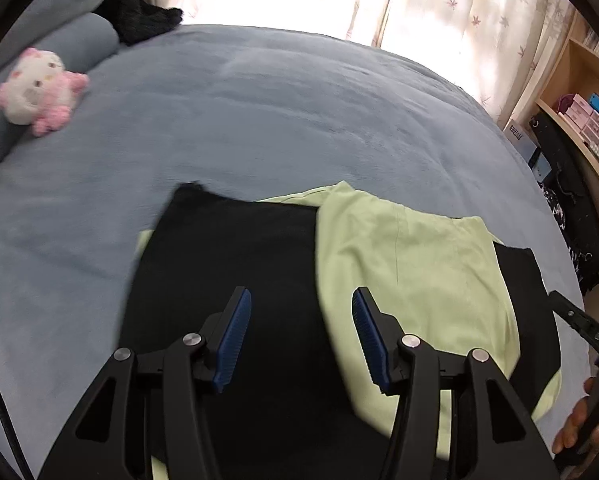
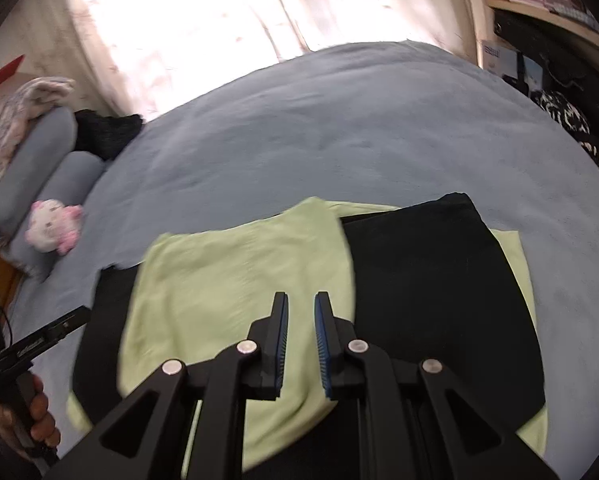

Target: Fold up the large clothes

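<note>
Above the blurred garment [image 1: 419, 264], left claw [image 1: 301, 320] gapes wide, right claw [image 2: 301, 320] narrowly parted, both empty.

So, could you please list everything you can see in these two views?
Garment: one, light green and black, spread on the bed's near side.
Bed cover: one, blue-grey, under everything.
Plush toy: one, white and pink, against the pillows.
Pillows: two, blue-grey, far left.
Dark cloth: one, black, behind the pillows.
Curtain: pale, floral, backlit.
Shelf: wooden, with boxes, right.
Left tongs: open, empty.
Right tongs: slightly open, empty.
</note>
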### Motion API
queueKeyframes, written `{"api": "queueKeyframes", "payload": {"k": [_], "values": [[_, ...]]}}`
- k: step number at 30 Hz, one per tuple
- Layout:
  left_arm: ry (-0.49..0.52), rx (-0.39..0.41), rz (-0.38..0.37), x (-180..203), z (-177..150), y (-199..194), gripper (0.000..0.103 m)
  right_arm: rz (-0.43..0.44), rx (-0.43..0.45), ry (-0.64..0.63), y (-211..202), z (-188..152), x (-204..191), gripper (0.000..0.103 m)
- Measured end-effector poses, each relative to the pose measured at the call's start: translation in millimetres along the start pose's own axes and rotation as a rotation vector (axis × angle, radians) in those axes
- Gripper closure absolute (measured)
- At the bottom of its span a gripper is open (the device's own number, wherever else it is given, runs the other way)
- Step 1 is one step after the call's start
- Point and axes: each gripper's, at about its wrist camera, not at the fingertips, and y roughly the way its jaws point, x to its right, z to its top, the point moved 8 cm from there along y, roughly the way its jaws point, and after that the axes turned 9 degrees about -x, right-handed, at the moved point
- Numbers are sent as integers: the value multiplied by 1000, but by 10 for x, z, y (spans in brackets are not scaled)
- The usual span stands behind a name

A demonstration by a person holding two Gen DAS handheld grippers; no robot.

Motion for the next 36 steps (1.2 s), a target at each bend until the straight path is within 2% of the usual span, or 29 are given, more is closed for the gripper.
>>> {"api": "queueKeyframes", "payload": {"k": [3,9,12,15,17,21,24,26,29,31,36], "values": [[-21,9,7,-109,-175,-299,45,20,20,-51,-339,-151,-214,90],[-24,16,-14,-208,-579,-777,44,-3,57,-188,-904,-466,-583,88],[-18,25,-15,-241,-786,-928,43,-9,58,-231,-1044,-675,-703,85],[-26,30,5,-319,-985,-994,36,9,60,-227,-1106,-864,-766,84],[-34,22,-5,-385,-1139,-1025,36,16,58,-217,-1106,-1012,-800,83],[-88,-15,-49,-550,-1386,-936,36,13,68,-208,-1035,-1234,-850,83],[-149,-51,-113,-663,-1543,-784,36,18,69,-189,-945,-1348,-883,83],[-210,-83,-191,-734,-1653,-643,36,21,71,-179,-887,-1389,-901,83],[-266,-94,-263,-788,-1730,-499,36,11,54,-169,-758,-1428,-927,83],[-291,-87,-290,-819,-1765,-398,36,23,40,-158,-685,-1440,-936,83],[-347,-93,-300,-885,-1802,-85,36,20,27,-141,-503,-1407,-939,83]]}}
